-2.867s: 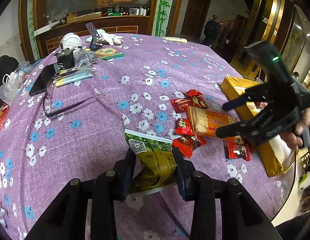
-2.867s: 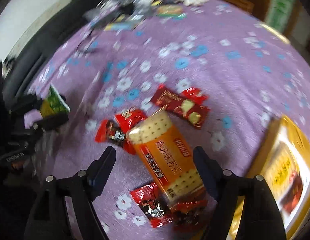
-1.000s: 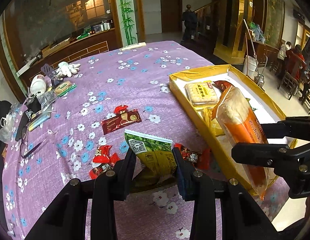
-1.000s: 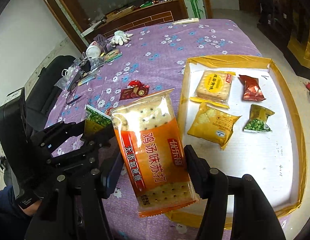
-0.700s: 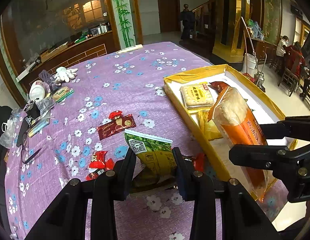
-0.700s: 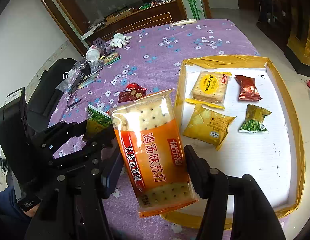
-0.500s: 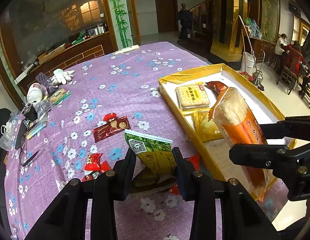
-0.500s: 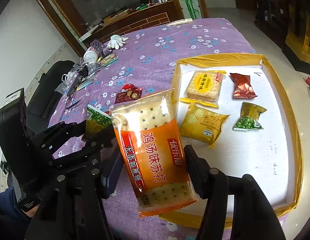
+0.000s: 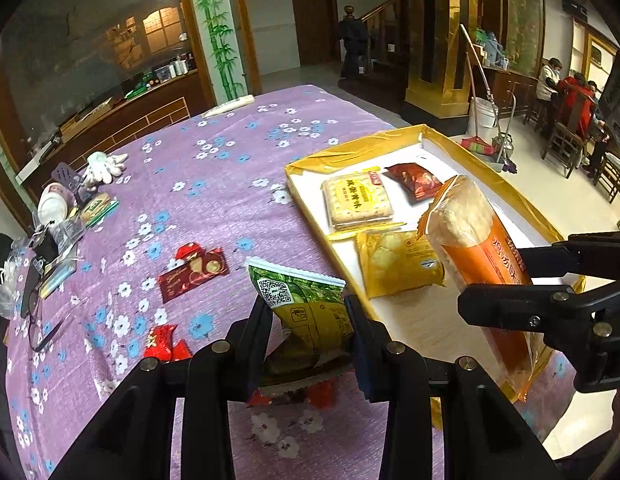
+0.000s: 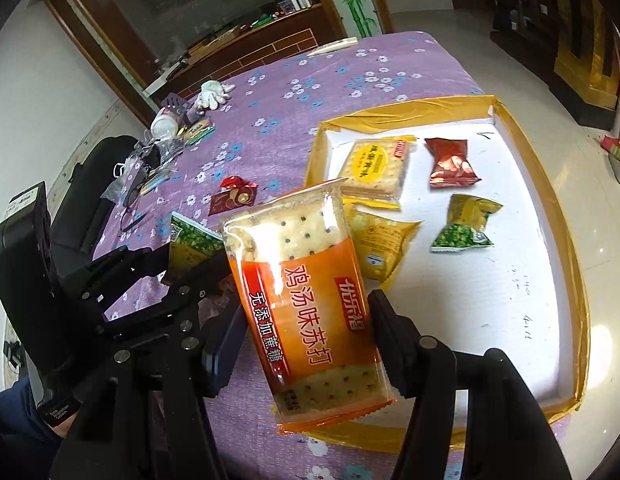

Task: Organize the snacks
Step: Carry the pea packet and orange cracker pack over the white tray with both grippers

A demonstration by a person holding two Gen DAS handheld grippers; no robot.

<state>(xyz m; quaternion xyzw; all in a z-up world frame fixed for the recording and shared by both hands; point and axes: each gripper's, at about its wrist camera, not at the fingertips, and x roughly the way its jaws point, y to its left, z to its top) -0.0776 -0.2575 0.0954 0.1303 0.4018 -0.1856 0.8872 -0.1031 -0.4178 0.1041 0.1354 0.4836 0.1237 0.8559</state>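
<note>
Here, the right gripper (image 10: 306, 320) pinches a tall orange-and-clear plastic pack of soda crackers (image 10: 306, 296), held upright above the near edge of a shallow gold-rimmed white cardboard box (image 10: 546, 184). Large white Chinese characters run down the pack's orange front, a red band beside them carries more characters, and a small red logo sits near the top right; holed crackers show through the clear ends.

The left gripper (image 9: 308, 320) is clamped on a green-and-yellow foil snack pouch (image 9: 306, 308), lifted above the purple flowered tablecloth (image 9: 214, 184) just outside the box's near left corner. A black QR code is printed on the pouch's upper left, below its crimped white seal.

Inside the box, toward its far left corner, lies a square yellow cracker packet (image 10: 376, 164) with dark Chinese lettering and a red tab. Beside it to the right lies a dark red foil sachet (image 10: 450, 162). Nearer lie a crumpled yellow wrapper with a small white label (image 10: 380, 244) and a small yellow-and-green pea pouch (image 10: 466, 224). Faint pen marks show on the box's white floor near its right edge, too small to read.

On the cloth, left of the box, a maroon chocolate wrapper with gold script (image 9: 192, 272) lies flat, with small red candy wrappers (image 9: 166, 344) nearer the table's near edge.
</note>
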